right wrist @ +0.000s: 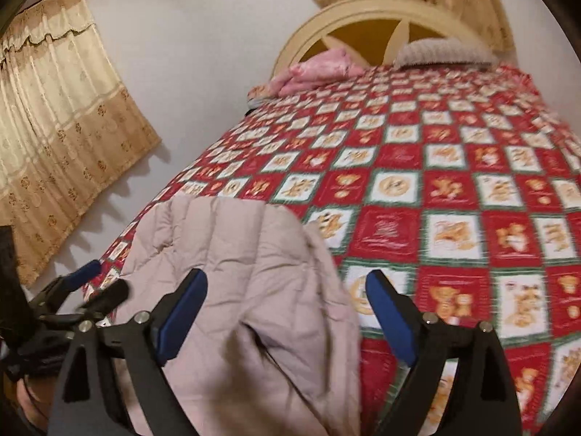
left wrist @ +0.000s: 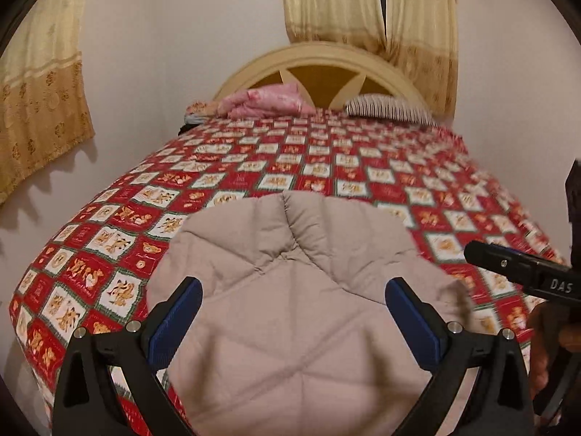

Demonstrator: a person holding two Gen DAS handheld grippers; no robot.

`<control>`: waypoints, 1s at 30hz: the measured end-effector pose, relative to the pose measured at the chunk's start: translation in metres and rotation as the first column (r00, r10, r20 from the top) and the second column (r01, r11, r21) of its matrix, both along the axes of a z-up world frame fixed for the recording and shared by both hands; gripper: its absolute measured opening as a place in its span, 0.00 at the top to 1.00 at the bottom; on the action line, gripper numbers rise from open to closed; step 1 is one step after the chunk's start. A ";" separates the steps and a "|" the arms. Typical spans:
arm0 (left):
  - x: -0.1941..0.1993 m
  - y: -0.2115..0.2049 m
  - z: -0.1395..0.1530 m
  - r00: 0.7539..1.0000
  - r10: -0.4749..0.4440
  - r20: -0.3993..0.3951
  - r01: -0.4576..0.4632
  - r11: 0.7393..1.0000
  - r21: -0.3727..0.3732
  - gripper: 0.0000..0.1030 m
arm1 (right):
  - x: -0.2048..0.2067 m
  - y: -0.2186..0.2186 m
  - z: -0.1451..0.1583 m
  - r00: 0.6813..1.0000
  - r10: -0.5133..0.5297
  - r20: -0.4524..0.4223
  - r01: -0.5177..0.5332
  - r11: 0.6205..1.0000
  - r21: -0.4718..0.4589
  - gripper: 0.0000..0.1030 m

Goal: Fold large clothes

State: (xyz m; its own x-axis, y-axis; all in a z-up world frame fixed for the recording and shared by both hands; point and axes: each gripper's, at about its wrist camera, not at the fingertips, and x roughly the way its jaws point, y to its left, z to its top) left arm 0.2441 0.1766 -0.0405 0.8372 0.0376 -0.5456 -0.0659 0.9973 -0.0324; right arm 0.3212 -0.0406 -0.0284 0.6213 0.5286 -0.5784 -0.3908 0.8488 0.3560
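A: How do the two grippers stand?
B: Both tilt downward over the bed (left wrist: 254, 167). The left gripper (left wrist: 293, 290) and right gripper (right wrist: 287, 283) have wide jaws, holding nothing.
A: And the clothes?
B: One beige quilted jacket (left wrist: 290, 272) lies at 6 o'clock; two pillows (left wrist: 265, 103) at 12.

Quilted jacket (left wrist: 290, 290) cut off below, striped pillow (right wrist: 445, 51) blurred

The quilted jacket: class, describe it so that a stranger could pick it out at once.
Start at the bed's red patchwork bedspread. At its near end lies the folded quilted jacket. Unlike the pink bundle and striped pillow by the headboard, it is plain beige with diamond stitching.
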 end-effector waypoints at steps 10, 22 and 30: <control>-0.042 -0.005 0.011 0.999 -0.009 0.037 0.009 1.000 -0.014 0.02 | -0.046 0.000 0.018 0.997 0.004 0.082 -0.002 1.000 -0.020 0.04; -0.069 -0.008 0.022 0.997 -0.023 0.074 0.025 0.999 -0.032 0.02 | -0.074 -0.004 0.030 0.993 -0.008 0.116 0.008 1.000 0.001 0.03; -0.076 -0.015 0.024 0.996 -0.032 0.084 0.035 0.999 -0.027 0.02 | -0.085 -0.004 0.041 0.988 -0.008 0.156 0.009 1.000 0.000 0.01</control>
